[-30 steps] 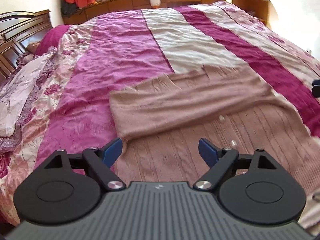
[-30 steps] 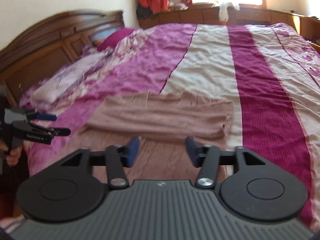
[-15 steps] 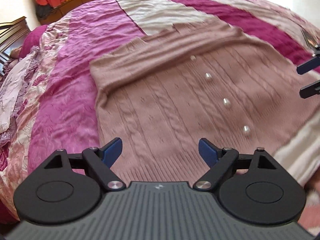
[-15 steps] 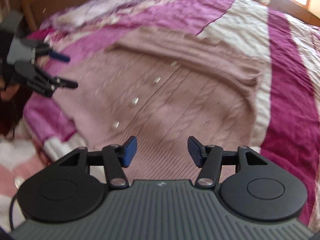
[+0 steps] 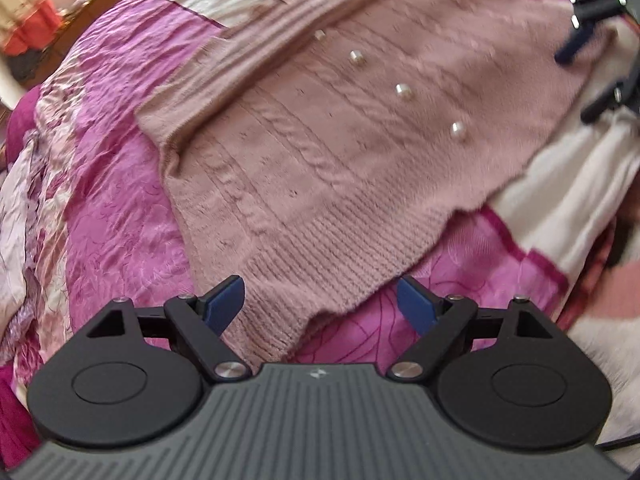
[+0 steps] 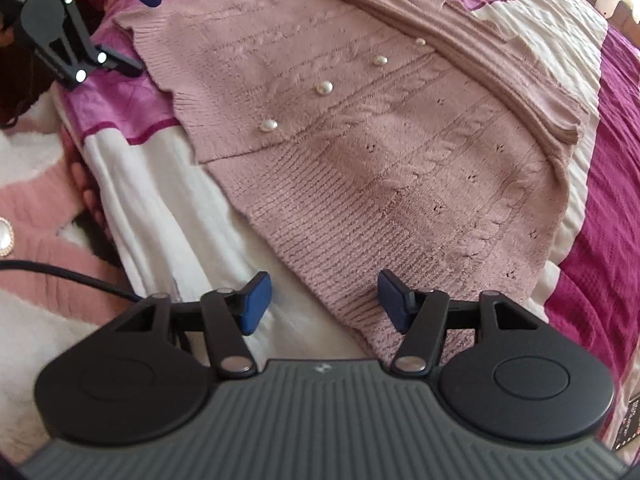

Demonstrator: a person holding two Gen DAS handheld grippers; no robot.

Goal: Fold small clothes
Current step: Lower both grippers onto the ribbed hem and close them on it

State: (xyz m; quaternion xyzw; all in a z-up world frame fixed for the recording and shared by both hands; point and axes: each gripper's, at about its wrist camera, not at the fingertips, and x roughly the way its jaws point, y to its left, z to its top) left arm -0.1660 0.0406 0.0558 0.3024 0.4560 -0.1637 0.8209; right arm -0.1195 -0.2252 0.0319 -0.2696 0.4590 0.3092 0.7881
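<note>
Both claws gape wide and empty, the left claw (image 5: 320,304) over one hem corner and the right claw (image 6: 325,300) over the other, of a dusty-pink pearl-buttoned cardigan (image 5: 340,140) spread flat near the bed's (image 5: 120,208) front edge.

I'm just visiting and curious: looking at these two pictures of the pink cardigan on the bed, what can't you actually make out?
- Cardigan near corner: hidden behind the left tool in the left view.
- Its other hem corner: hidden behind the right tool in the right view.
- Sleeves: folded at the far edge, shape unclear in both views.
- Pearl buttons: too small to tell whether they are fastened.
</note>
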